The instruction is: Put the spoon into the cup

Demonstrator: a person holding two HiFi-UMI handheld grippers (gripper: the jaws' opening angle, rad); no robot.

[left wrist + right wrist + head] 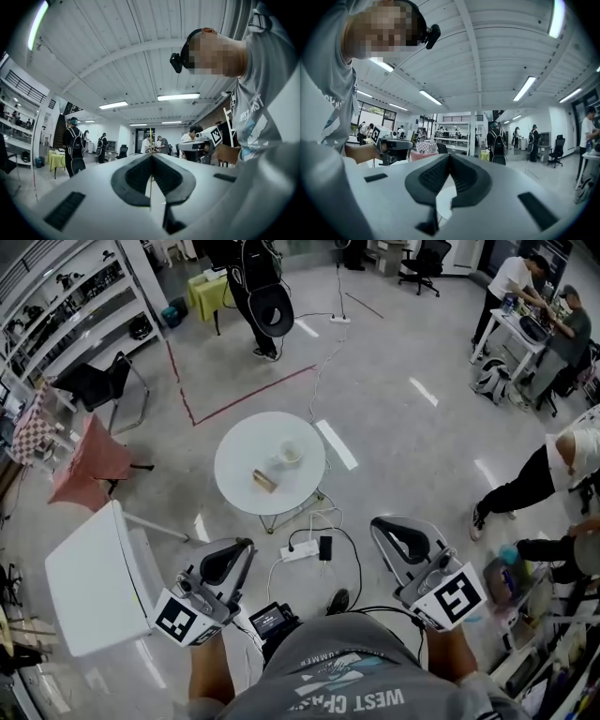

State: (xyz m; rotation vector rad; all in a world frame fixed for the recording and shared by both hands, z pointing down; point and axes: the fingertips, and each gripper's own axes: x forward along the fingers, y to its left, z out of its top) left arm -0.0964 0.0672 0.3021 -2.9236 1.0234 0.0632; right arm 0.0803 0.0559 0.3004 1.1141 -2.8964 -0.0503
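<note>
A round white table (246, 442) stands on the floor ahead of me. On it sits a pale cup (290, 455), with a small tan object (263, 481) beside it that may be the spoon; it is too small to tell. My left gripper (247, 543) and right gripper (376, 521) are held close to my body, well short of the table. Both are shut with nothing between the jaws. In the left gripper view the left gripper (151, 155) points level across the room, and in the right gripper view the right gripper (449, 155) does the same. Neither gripper view shows the table.
A power strip (299, 550) and cables lie on the floor between me and the table. A white panel (92, 579) stands at my left, with a chair draped in pink cloth (95, 461) beyond it. People stand at the back (255, 289) and right (534, 474).
</note>
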